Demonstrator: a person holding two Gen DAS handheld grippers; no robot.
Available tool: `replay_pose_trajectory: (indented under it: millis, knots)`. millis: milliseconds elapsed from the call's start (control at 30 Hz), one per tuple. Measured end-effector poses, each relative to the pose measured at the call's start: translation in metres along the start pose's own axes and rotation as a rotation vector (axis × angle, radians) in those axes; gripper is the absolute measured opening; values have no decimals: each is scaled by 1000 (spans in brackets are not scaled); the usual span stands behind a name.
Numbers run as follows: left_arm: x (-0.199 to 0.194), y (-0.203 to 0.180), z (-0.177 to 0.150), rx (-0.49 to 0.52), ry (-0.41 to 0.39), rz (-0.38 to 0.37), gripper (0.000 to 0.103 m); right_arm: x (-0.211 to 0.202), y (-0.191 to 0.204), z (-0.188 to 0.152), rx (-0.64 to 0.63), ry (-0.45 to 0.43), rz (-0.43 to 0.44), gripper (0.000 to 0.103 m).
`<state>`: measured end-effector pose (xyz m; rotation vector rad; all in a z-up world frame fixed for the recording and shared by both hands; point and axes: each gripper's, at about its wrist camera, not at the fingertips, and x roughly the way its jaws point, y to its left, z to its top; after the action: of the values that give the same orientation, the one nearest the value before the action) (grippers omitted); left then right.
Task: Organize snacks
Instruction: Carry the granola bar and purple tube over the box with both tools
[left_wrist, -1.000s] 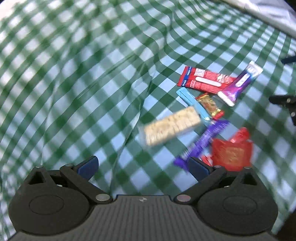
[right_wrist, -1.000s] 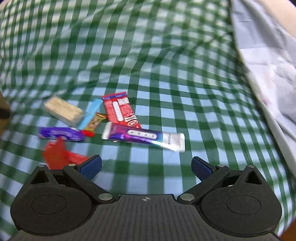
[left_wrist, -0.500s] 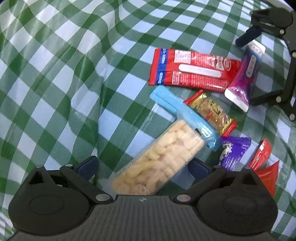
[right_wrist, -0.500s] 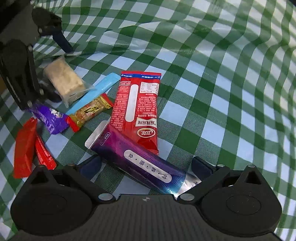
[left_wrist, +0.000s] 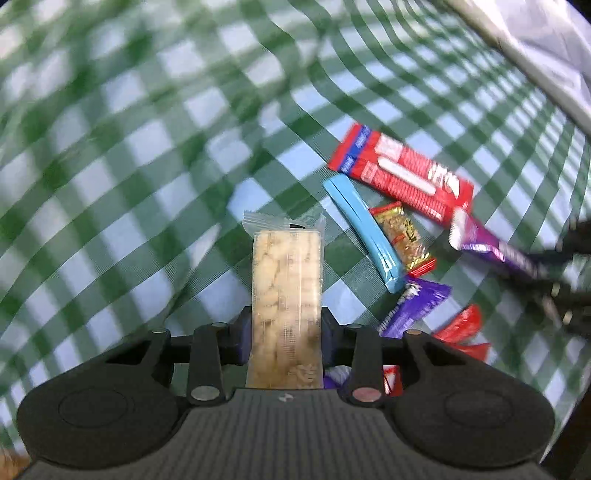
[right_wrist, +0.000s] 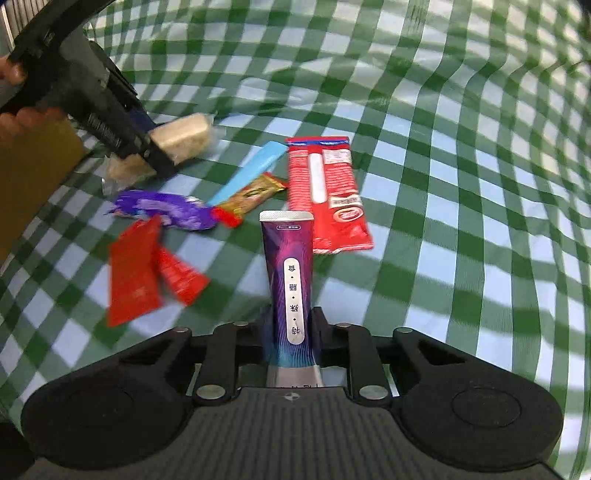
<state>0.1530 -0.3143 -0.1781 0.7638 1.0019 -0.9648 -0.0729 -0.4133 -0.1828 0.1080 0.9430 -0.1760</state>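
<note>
My left gripper (left_wrist: 285, 330) is shut on a clear-wrapped beige puffed-rice bar (left_wrist: 285, 288) and holds it lifted above the cloth; it also shows in the right wrist view (right_wrist: 181, 137). My right gripper (right_wrist: 291, 332) is shut on a long purple snack packet (right_wrist: 290, 273), lifted; it shows blurred in the left wrist view (left_wrist: 495, 251). On the cloth lie a long red packet (right_wrist: 325, 192), a light blue stick (right_wrist: 247, 175), a gold-and-red bar (right_wrist: 251, 195), a purple wrapper (right_wrist: 166, 208) and red sachets (right_wrist: 136, 269).
A green-and-white checked cloth (right_wrist: 461, 221) covers the table. A brown cardboard box (right_wrist: 33, 181) stands at the left in the right wrist view. A pale grey sheet (left_wrist: 535, 48) lies past the cloth at the upper right in the left wrist view.
Both grippers have closed: the left on the puffed-rice bar, the right on the purple packet. Both items have been lifted off the cloth.
</note>
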Motion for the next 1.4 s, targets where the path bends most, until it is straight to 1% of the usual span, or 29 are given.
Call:
replay_pose_trajectory:
  millis: [100, 167, 267, 367, 467, 600, 667, 767, 833, 900, 1067, 1167, 1267, 1400]
  knots:
    - [-38, 2, -15, -49, -50, 12, 40, -16, 12, -14, 137, -46, -39, 20]
    - [-66, 1, -28, -72, -88, 18, 40, -27, 16, -23, 265, -84, -86, 20]
    - [-107, -1, -49, -126, -138, 15, 40, -50, 20, -36, 489, -157, -117, 20]
    - [-149, -9, -72, -174, -194, 21, 40, -81, 39, -45, 646, -245, -107, 20]
    - [-190, -21, -100, -199, -227, 82, 40, -113, 69, -47, 704, -321, -70, 20]
    - [-231, -31, -148, -260, -223, 92, 40, -153, 112, -44, 711, -376, 4, 21]
    - [-247, -34, -173, -292, -202, 98, 40, -171, 137, -41, 687, -391, 37, 21]
    - [-268, -34, -213, -358, -155, 131, 40, -196, 174, -39, 639, -410, 90, 21]
    - [-282, -32, -241, -403, -130, 148, 40, -208, 198, -39, 617, -406, 144, 21]
    - [-295, -31, -267, -438, -122, 177, 40, -218, 224, -40, 591, -398, 198, 21]
    - [-330, -26, -321, -488, -149, 244, 40, -241, 283, -40, 524, -378, 288, 21]
    - [-345, -26, -347, -513, -166, 254, 40, -254, 314, -43, 475, -359, 307, 21]
    - [-358, -28, -372, -531, -175, 278, 40, -266, 340, -46, 424, -341, 295, 21]
    - [-373, -31, -402, -552, -194, 301, 40, -274, 366, -53, 387, -329, 290, 21]
